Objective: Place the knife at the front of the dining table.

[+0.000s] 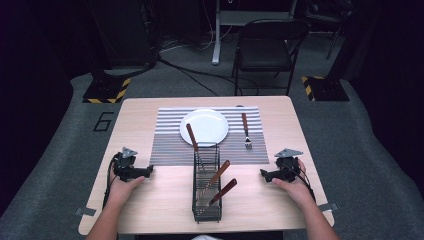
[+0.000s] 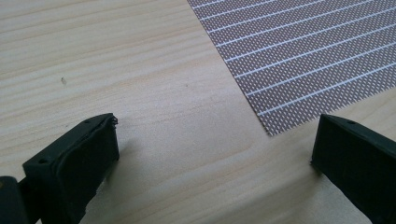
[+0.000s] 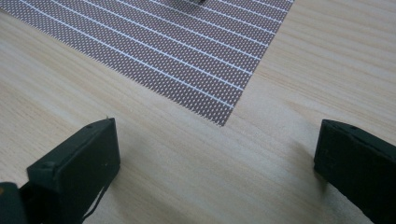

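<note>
A striped grey placemat [image 1: 170, 145] lies at the middle of the wooden table [image 1: 150, 200]. On it sit a white plate [image 1: 204, 126] and, to the right, a fork [image 1: 246, 131] with a brown handle. A black wire cutlery basket [image 1: 206, 182] stands at the mat's front edge and holds three brown-handled utensils [image 1: 220, 174]. My left gripper [image 1: 146, 171] rests on the table left of the basket, open and empty. My right gripper [image 1: 264, 174] rests right of the basket, open and empty. Each gripper view shows a near corner of the placemat [image 2: 289, 56] [image 3: 187, 60] beyond wide-apart jaws.
A black folding chair [image 1: 267, 47] stands beyond the far edge of the table. Cables run over the grey floor behind it. Two black stand bases with yellow-black stripes [image 1: 106, 90] [image 1: 325, 87] sit at the far left and far right.
</note>
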Tool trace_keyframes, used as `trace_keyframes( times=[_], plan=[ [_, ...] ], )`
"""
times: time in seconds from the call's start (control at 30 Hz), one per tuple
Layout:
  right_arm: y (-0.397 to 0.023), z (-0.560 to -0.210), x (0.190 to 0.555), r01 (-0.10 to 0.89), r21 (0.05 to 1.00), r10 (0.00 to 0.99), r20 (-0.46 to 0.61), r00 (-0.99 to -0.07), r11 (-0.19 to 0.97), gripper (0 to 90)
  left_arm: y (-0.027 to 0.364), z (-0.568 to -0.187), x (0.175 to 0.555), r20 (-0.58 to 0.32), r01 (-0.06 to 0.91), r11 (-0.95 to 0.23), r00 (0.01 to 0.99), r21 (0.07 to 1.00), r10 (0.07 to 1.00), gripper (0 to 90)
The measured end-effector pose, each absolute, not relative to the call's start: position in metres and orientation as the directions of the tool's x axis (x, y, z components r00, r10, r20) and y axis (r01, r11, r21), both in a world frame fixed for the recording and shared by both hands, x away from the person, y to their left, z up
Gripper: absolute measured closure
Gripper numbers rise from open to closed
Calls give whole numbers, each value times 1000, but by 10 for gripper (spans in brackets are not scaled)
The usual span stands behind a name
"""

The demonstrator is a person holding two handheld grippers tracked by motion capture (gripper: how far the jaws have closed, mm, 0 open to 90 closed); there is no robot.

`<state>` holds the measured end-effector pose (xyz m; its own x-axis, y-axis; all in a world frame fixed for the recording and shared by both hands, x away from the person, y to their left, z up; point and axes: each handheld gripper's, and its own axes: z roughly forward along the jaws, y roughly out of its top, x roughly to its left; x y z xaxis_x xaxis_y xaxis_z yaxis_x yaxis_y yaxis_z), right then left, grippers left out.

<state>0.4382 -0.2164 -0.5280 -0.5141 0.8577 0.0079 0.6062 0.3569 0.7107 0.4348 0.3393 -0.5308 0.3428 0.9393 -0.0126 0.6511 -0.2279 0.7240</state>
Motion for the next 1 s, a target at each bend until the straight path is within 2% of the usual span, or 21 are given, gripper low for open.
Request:
trace_keyframes(
  times=[0.77, 0.97, 1.0],
  plan=[
    [-217, -528, 438, 604, 712, 857, 4, -515, 359, 0, 339, -530, 435, -12, 652, -214, 324, 727, 946, 21],
    [-217, -528, 438, 603, 712, 857, 4, -515, 359, 0, 341, -526, 432, -13, 649, -215, 328, 730, 945, 157],
    [-217, -528, 438, 603, 712, 857, 4, -515, 360, 0, 340, -526, 432, -13, 651, -217, 329, 728, 944, 157]
  ],
)
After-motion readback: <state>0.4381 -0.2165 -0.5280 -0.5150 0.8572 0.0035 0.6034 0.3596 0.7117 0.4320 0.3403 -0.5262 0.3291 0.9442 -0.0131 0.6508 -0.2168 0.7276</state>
